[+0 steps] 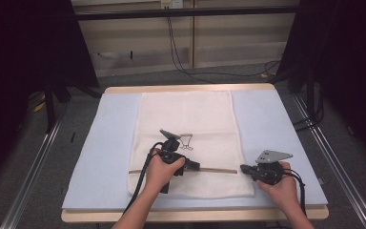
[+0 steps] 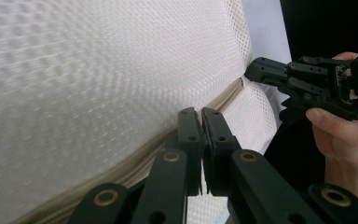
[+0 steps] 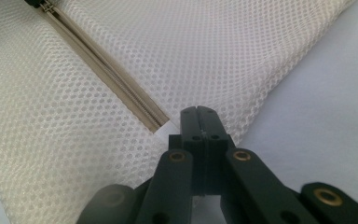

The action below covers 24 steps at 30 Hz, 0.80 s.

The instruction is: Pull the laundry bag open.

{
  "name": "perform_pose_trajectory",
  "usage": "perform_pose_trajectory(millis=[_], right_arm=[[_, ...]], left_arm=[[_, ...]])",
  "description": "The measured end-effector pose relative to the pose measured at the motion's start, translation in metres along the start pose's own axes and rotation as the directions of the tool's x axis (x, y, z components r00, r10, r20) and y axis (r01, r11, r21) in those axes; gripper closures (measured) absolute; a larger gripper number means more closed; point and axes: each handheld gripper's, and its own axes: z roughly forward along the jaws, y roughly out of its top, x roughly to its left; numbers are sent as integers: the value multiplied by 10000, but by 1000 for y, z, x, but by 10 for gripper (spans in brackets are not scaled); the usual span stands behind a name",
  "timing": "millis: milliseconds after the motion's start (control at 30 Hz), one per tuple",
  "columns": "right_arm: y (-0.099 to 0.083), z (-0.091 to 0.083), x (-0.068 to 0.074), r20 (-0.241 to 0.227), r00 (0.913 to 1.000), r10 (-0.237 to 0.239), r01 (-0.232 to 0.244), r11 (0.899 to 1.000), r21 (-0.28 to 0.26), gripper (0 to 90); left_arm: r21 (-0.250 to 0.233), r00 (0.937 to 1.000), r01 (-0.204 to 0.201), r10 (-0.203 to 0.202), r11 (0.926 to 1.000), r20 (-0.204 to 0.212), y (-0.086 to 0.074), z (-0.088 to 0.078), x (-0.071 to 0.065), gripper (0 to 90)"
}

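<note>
Flat on the pale blue padded table cover (image 1: pixel 105 143): one cream-white mesh zip bag (image 1: pixel 186 124), long side running away from the person, near edge close to the table's front. Crossing the bag near that front edge, one beige zipper (image 1: pixel 219 170), reaching to the bag's right side. Contents of the bag: cannot tell; mesh lying flat, nothing seen through it. No readable label, brand or writing anywhere. Resting on the bag's middle, a small thin black wire shape (image 1: pixel 187 140), just beyond the left hand; too small to identify.

Two handheld tools, one per hand. Left black two-jaw gripper (image 1: pixel 194 165) over the bag, tips at the zipper line (image 2: pixel 223 100); jaws pressed together, closed to a sliver in its own view (image 2: pixel 201 135), over the zipper tape. Whether a zipper pull sits between them: cannot tell, hidden by the jaws. Right black two-jaw gripper (image 1: pixel 244 168) at the bag's right edge, where the zipper ends; jaws clamped fully together (image 3: pixel 199 122) on the mesh corner beside the zipper's end (image 3: pixel 158 122). Same right tool seen farther off from the left gripper view (image 2: pixel 261 70), tips touching the bag edge at the zipper, held in a hand (image 2: pixel 340 135).

Count: one bag, one zipper, two grippers, two hands.
</note>
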Motion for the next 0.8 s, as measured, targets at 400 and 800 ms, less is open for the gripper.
perform_pose_trajectory(millis=[400, 800], right_arm=[[0, 0, 0, -3, 10000, 24, -24, 10000, -6, 900], [0, 0, 0, -6, 10000, 12, -12, 10000, -7, 900]], left_arm=[[-130, 10000, 90, -90, 9999, 12, -3, -12, 7, 873], [-183, 9994, 316, -314, 9993, 112, -6, -17, 15, 874]])
